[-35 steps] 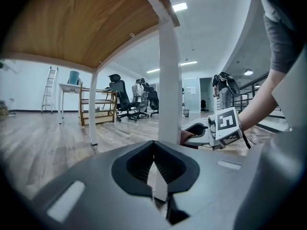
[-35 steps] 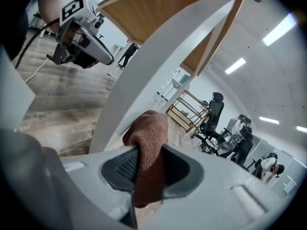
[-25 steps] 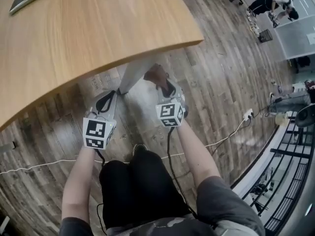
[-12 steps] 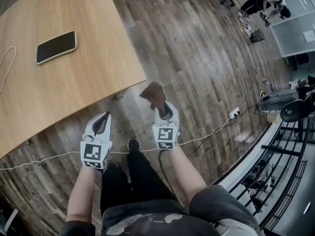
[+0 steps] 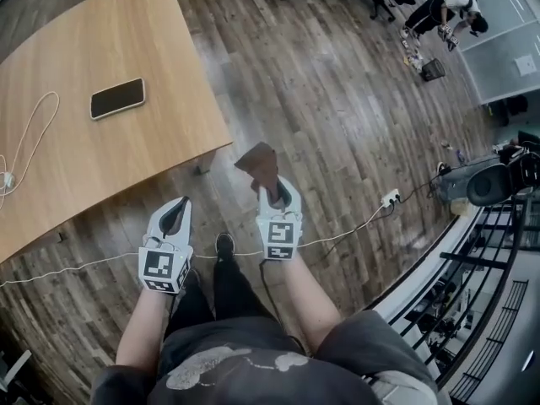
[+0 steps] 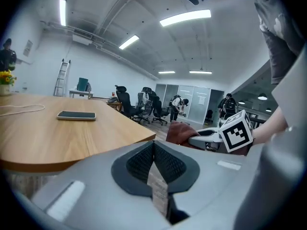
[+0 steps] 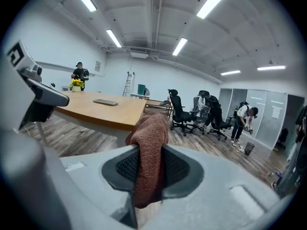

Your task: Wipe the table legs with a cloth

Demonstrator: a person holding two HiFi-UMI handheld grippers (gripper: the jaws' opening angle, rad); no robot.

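My right gripper (image 5: 275, 194) is shut on a reddish-brown cloth (image 5: 260, 165), which sticks up from between its jaws (image 7: 149, 143). It hangs over the wood floor, just off the corner of the wooden table (image 5: 101, 154). My left gripper (image 5: 175, 215) is shut with nothing in it, its jaws pressed together (image 6: 154, 161). It is held beside the right one, near the table's front edge. From the left gripper view the cloth (image 6: 181, 131) and the right gripper show to the right. A table foot (image 5: 201, 171) shows under the table corner; the leg itself is hidden by the tabletop.
A black phone (image 5: 117, 98) and a white cable (image 5: 29, 133) lie on the table. A white cord (image 5: 337, 239) runs across the floor to a power strip (image 5: 390, 198). Office chairs (image 7: 188, 113) and a bent-over person (image 5: 439, 7) are far off. A railing (image 5: 472, 294) runs at right.
The view has risen from a crouch by the table leg to standing. Both grippers came up away from the leg, the right one still holding the cloth. The tabletop with the phone came into view.
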